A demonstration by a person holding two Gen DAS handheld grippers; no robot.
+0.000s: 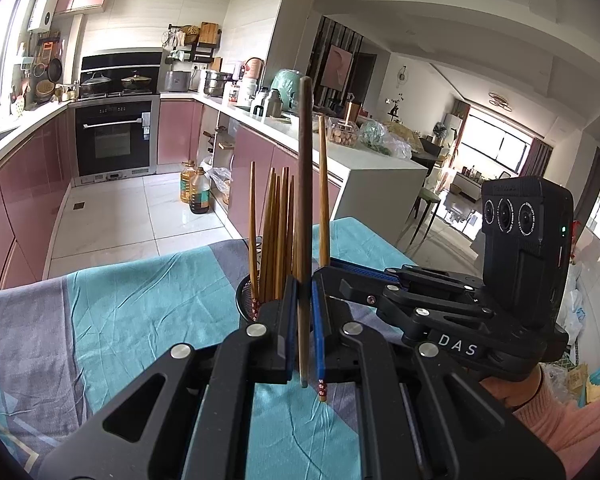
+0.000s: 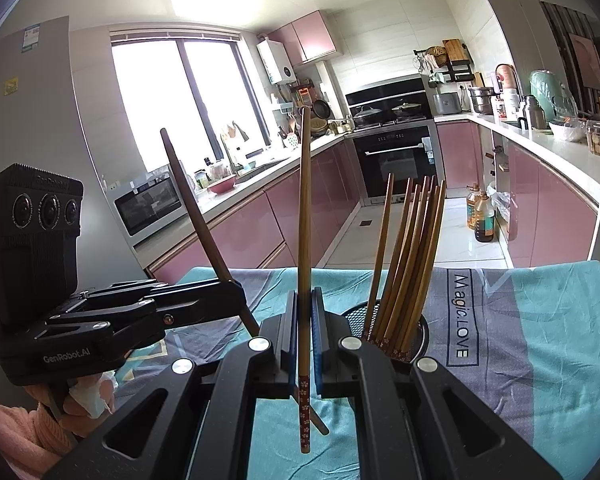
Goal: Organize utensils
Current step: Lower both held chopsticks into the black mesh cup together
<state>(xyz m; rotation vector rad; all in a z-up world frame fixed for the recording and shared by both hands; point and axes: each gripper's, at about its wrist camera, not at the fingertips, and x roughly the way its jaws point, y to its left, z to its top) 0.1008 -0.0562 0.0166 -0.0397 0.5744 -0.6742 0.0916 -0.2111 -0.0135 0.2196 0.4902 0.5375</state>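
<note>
My left gripper [image 1: 303, 285] is shut on a dark brown chopstick [image 1: 306, 184] and holds it upright. Just right of it, my right gripper [image 1: 325, 271] is shut on a lighter chopstick [image 1: 323, 200] with a red flowered end. The right wrist view shows that lighter chopstick [image 2: 305, 220] standing upright in my right gripper [image 2: 305, 296]. In the same view, my left gripper [image 2: 238, 292] at the left holds the dark chopstick [image 2: 198, 208] tilted, and the two lower ends cross. A black mesh holder [image 1: 245, 300] [image 2: 356, 314] with several chopsticks stands on the cloth beside both grippers.
A teal and grey cloth [image 1: 140, 300] [image 2: 540, 320] covers the table, whose far edge drops to a white tiled floor. Oil bottles [image 1: 196, 194] stand on that floor by pink cabinets. A hand in a pink sleeve [image 1: 560, 420] grips the right tool.
</note>
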